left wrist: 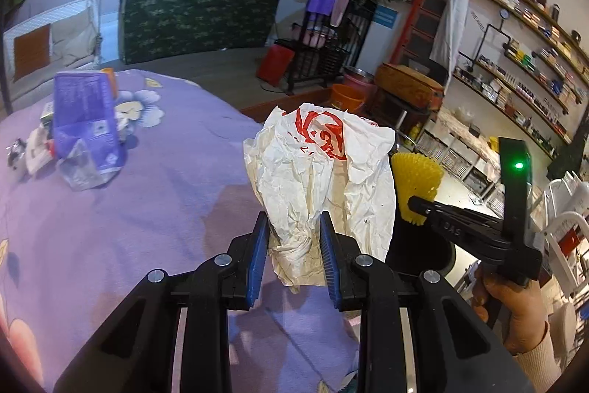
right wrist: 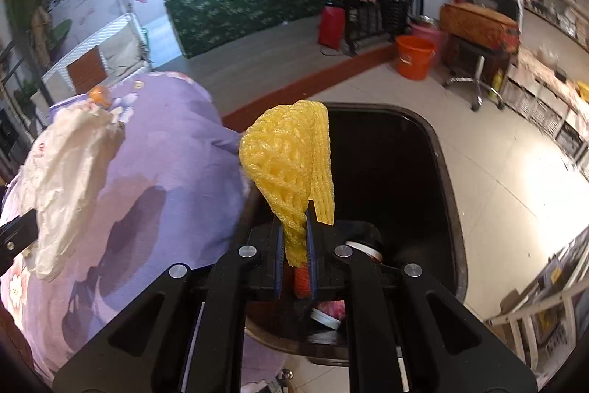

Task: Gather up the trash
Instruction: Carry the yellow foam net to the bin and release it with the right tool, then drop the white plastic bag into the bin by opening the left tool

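Only the right wrist view shows the black trash bin (right wrist: 441, 172); the right gripper (right wrist: 296, 245) pinches one yellow foam net (right wrist: 291, 164), the left gripper (left wrist: 294, 245) clamps one crumpled white wrapper (left wrist: 320, 172).

Left gripper (left wrist: 293, 227): black plastic linkage arms, a round silver screw head at each pivot, four in view; two fingers (left wrist: 260, 253) faced with blue ribbed pads; bright metal strips along the inner arms.

Right gripper (right wrist: 296, 238): same build, black arms, four silver screws, blue-edged pads. Seen from the left wrist camera, its black body carries raised lettering and an upright block with a lit green lamp.

Right hand (left wrist: 515, 304): pale knitted cuff at the wrist.
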Motion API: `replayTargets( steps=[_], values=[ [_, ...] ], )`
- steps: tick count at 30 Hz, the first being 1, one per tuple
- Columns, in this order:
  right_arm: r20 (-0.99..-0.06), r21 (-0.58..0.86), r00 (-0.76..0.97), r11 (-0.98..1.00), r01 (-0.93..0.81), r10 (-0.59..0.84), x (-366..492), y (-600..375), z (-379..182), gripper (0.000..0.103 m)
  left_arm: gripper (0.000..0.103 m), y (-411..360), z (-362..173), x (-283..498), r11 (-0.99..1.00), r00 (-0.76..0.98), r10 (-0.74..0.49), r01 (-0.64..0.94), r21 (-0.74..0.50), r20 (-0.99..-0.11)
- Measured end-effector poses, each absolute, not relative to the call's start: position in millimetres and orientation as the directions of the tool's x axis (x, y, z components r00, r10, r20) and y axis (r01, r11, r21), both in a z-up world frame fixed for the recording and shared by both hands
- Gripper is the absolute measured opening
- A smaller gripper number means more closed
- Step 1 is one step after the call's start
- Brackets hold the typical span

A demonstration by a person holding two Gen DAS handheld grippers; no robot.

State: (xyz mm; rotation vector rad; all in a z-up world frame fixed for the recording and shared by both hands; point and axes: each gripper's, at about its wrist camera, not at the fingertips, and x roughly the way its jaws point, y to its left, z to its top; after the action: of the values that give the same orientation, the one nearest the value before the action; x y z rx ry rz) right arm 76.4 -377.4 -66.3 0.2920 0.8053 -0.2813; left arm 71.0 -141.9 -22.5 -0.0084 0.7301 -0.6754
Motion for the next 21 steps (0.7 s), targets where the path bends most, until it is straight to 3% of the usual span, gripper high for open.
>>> replayTargets(
  steps=[16,17,18,20,21],
  values=[
    [-0.838,0.179,0.538,0.887,0.426,-0.09,98.7,-403.4,-132.4,0.014,0.027,-186.1,-39.5,68.6,0.753,0.488,-0.578,0.628,-0.197,-0.654],
    [-0.838,0.168,0.537,0.889,0.425,-0.099,98.6,-401.6,-132.8,0.024,0.027,-187.0,-40.6,68.3,0.753,0.486,-0.576,0.629,-0.195,-0.657],
    [-0.838,0.155,0.535,0.89,0.428,-0.111,98.3,-402.7,-132.5,0.043,0.027,-188.3,-41.4,67.2,0.752,0.484,-0.575,0.63,-0.193,-0.66],
    [-0.825,0.13,0.545,0.888,0.44,-0.149,93.6,-401.4,-128.2,0.063,0.027,-190.0,-42.3,67.2,0.751,0.481,-0.572,0.633,-0.189,-0.664],
    [-0.814,0.114,0.555,0.889,0.443,-0.172,90.9,-400.3,-124.5,0.064,0.027,-190.7,-42.9,67.2,0.751,0.481,-0.57,0.634,-0.185,-0.666]
  ],
)
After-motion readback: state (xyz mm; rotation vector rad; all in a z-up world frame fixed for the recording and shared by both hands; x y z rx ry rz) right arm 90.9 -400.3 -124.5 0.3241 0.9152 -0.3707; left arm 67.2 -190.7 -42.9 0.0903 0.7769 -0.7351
